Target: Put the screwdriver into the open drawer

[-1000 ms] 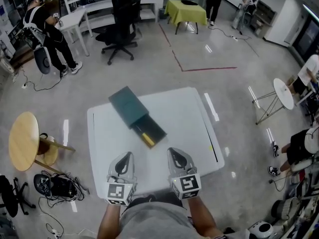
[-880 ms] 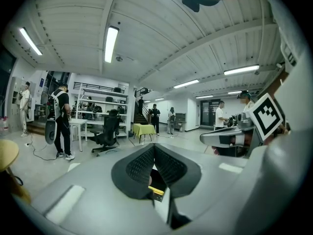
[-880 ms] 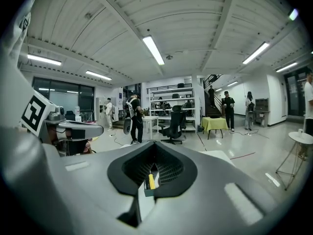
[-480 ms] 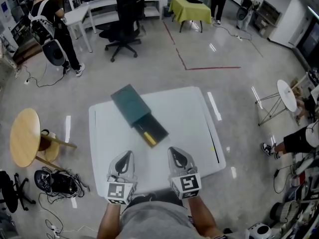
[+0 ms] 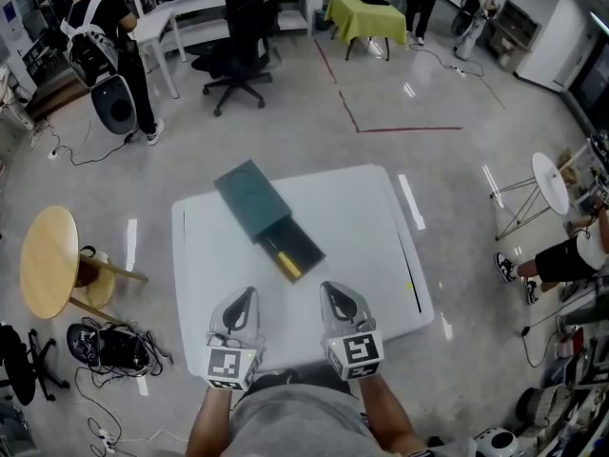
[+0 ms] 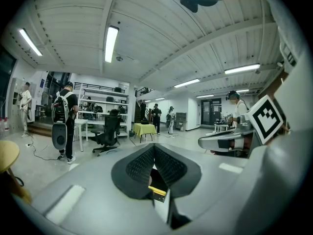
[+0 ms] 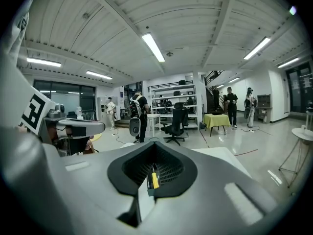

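Holding nothing, your left gripper (image 5: 245, 296) and right gripper (image 5: 330, 289) have jaws together, with square markers (image 5: 225, 366) facing up; the screwdriver (image 5: 287, 265) lies in the drawer (image 5: 306, 243).

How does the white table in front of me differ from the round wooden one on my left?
The white table is squarish with rounded corners; the wooden table is round. The white table's top is white, the wooden table's pale tan. Only the white table carries the dark drawer box. Both stand on the grey floor.
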`<state>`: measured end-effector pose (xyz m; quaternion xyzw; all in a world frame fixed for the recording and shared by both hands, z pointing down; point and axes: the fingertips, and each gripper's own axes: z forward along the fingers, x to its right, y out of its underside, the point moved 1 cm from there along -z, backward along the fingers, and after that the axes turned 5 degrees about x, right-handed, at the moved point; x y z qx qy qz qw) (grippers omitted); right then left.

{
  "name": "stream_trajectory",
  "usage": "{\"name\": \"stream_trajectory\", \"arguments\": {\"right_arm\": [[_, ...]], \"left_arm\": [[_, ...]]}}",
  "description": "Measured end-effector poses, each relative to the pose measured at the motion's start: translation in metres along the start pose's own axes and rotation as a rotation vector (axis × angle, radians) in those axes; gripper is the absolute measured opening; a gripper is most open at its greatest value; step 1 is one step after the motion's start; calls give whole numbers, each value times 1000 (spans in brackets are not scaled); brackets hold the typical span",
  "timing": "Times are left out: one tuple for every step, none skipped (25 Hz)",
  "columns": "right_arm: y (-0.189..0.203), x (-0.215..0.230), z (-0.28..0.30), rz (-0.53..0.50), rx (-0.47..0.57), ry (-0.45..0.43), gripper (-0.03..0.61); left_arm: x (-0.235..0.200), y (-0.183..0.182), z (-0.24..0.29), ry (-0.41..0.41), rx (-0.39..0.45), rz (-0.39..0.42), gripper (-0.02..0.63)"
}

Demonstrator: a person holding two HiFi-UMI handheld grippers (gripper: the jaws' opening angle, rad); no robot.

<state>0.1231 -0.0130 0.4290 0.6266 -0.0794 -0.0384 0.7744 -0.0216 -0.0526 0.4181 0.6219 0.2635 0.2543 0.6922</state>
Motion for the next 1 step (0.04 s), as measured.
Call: {"name": "stream_trajectory", "arguments": {"right_arm": [[1, 0, 1, 0, -3, -2, 3]], "left_arm": [[0, 0, 1, 1, -2, 4, 12]]}}
